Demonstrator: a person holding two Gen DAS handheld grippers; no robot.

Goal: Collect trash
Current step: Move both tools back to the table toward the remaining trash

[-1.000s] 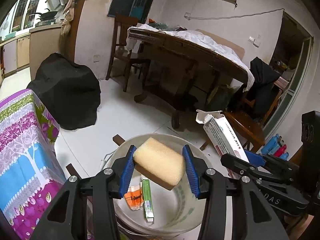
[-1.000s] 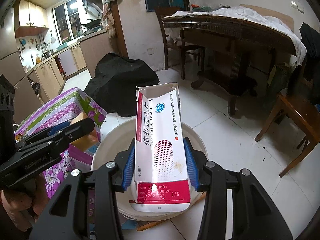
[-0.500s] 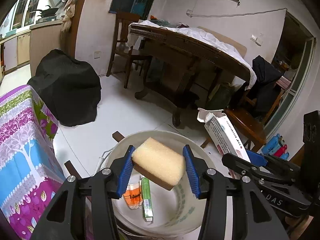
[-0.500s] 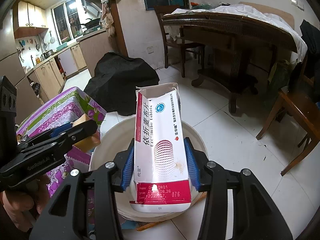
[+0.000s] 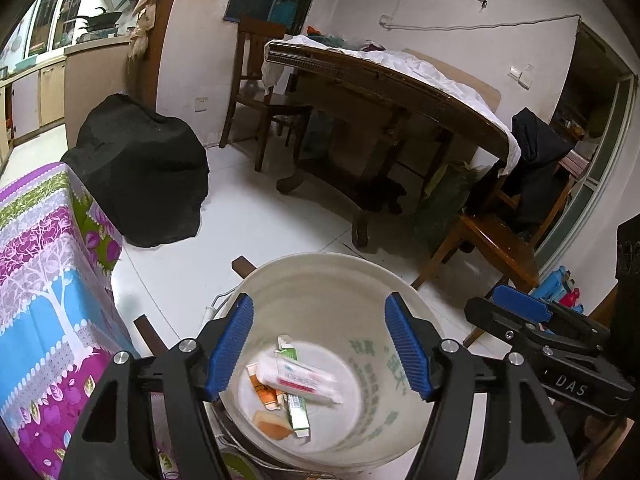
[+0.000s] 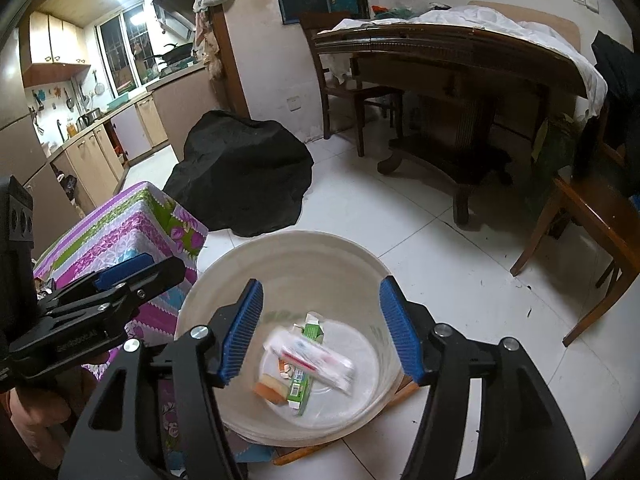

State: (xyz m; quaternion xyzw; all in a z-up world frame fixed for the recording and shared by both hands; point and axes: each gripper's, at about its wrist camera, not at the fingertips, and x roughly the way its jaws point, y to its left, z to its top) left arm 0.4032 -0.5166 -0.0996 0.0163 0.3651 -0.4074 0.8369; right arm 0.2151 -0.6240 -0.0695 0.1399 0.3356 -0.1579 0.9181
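Left wrist, carton [image 5: 298, 380] in bucket [image 5: 320, 268] below tool [image 5: 320, 346]

A black covered mound [image 5: 140, 176] sits on the white tile floor [image 5: 256, 224] beside a floral cloth [image 5: 44, 280]. A dark wooden table [image 6: 452, 60] carries white sheets, chairs [image 6: 592, 220] near it.

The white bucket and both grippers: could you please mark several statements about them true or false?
1. The white bucket holds a sponge and a white-and-pink box. True.
2. The left gripper grips the sponge. False: nothing is between its opening jaws.
3. The right gripper holds nothing. True; its jaws are opening.
4. The bucket is empty. False: it also holds a green box.
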